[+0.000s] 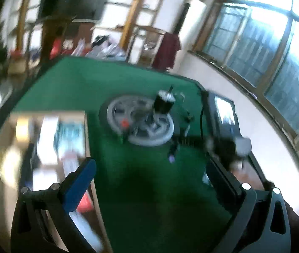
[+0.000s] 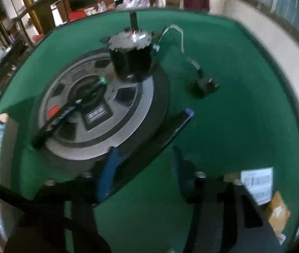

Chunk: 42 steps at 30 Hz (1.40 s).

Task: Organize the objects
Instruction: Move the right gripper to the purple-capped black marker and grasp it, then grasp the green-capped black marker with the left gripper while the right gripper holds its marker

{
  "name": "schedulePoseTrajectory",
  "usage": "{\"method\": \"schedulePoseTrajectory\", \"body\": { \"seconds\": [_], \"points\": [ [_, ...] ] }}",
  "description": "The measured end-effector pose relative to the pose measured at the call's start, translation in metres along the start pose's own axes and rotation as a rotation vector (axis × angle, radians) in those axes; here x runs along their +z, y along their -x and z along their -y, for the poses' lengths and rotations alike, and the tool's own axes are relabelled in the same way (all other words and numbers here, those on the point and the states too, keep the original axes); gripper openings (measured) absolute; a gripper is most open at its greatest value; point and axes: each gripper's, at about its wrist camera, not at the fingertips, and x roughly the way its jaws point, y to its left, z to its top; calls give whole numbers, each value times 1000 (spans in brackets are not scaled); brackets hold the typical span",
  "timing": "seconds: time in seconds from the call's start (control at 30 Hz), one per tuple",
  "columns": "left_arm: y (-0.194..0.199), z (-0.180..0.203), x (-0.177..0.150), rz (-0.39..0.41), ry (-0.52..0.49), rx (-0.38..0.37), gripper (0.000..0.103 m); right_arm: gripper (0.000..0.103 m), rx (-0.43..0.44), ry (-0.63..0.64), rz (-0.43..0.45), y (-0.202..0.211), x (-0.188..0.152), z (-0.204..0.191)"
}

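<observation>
Green table [image 2: 233,126]: heavy, rigid wheel [image 2: 99,109], best gripped at its rim. Left tongs [image 1: 149,170] and right tongs [image 2: 144,164] gape, empty.

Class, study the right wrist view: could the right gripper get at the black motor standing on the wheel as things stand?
Probably yes. The right gripper is open and empty, and the black motor stands upright on the wheel's far rim. The gripper must pass over the wheel, where only a low black bar lies.

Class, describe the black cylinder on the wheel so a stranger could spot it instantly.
Find the green table, then the big grey wheel lying flat on it. At the wheel's far edge stands the black cylinder, upright, with a jagged silver top and a dark shaft rising from it; everything else on the wheel lies flat.
</observation>
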Motion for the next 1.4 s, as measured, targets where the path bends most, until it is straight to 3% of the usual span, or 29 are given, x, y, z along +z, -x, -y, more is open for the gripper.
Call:
{"method": "schedulePoseTrajectory", "body": {
  "seconds": [0.03, 0.1, 0.2, 0.37, 0.47, 0.53, 0.57, 0.73, 0.9, 1.23, 1.4],
  "points": [
    [-11, 0, 11, -24, -33, 30, 101, 20, -23, 11, 13, 0, -1, 0],
    [-38, -1, 26, -76, -84, 79, 101, 12, -14, 6, 21, 5, -5, 5],
    [-79, -4, 38, -116, -130, 168, 101, 12, -1, 6, 33, 10, -18, 15],
    [-153, 3, 45, -246, -151, 155, 96, 12, 49, -14, 63, 15, -32, 21],
    [-188, 13, 39, -309, -205, 170, 78, 12, 107, -50, 69, 12, -31, 25],
    [-202, 14, 35, -350, -210, 169, 53, 12, 145, -75, 68, 10, -29, 30],
    [-206, 13, 33, -368, -206, 166, 51, 12, 158, -83, 68, 9, -27, 31],
    [-200, 30, 29, -335, -282, 186, 13, 12, 174, -91, 72, 10, -29, 30],
    [-184, 39, 20, -315, -278, 172, 12, 12, 149, -66, 91, 13, -31, 28],
    [-72, 17, 16, -155, -134, 66, 12, 12, 335, -102, 161, 28, -34, 28],
    [-8, -18, 4, -70, -61, 93, 13, 12, 459, -129, 161, 40, -35, 18]
  ]
}}
